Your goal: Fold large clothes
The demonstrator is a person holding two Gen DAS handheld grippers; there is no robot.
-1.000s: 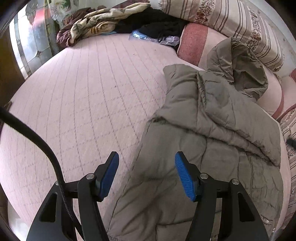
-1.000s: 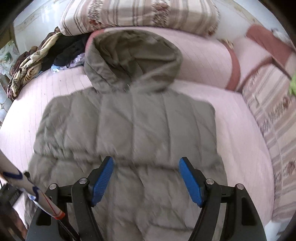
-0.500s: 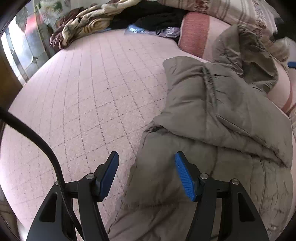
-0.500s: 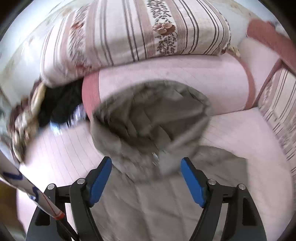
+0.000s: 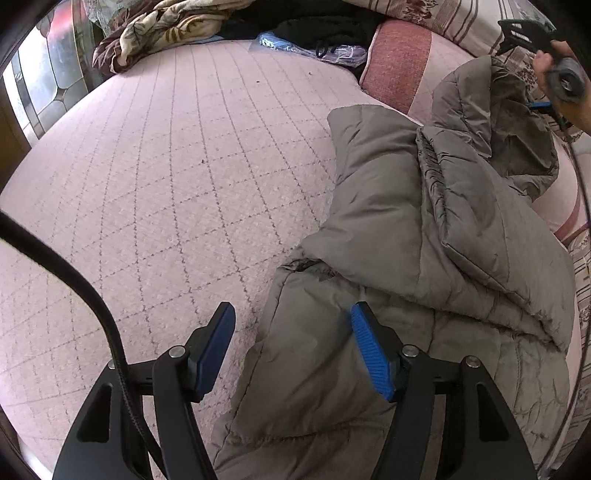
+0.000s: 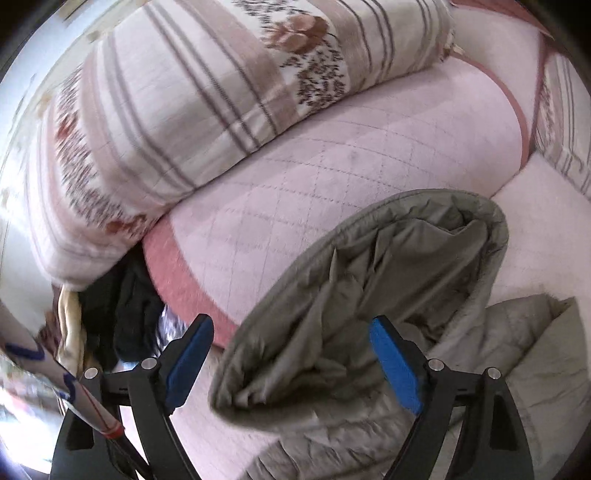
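Two grippers over one grey-green padded jacket (image 5: 424, 236), which lies on the pink quilted bed (image 5: 155, 177), partly folded, one sleeve laid across the body. Nearest: left gripper (image 5: 291, 347) pointing steeply down, jaws spread and opening, left pad over bare bed cover, right pad over the jacket's lower edge; neither pad presses the cloth. Further up: right gripper (image 6: 291, 365), jaws wide and opening, hood (image 6: 376, 295) between the pads but not pinched. In the left view a hand (image 5: 561, 74) holds that gripper above the hood. Beyond: pink bolster (image 6: 332, 177), striped floral pillow (image 6: 207, 81). Far corner: heap of dark and patterned clothes (image 5: 236, 22), unsorted.
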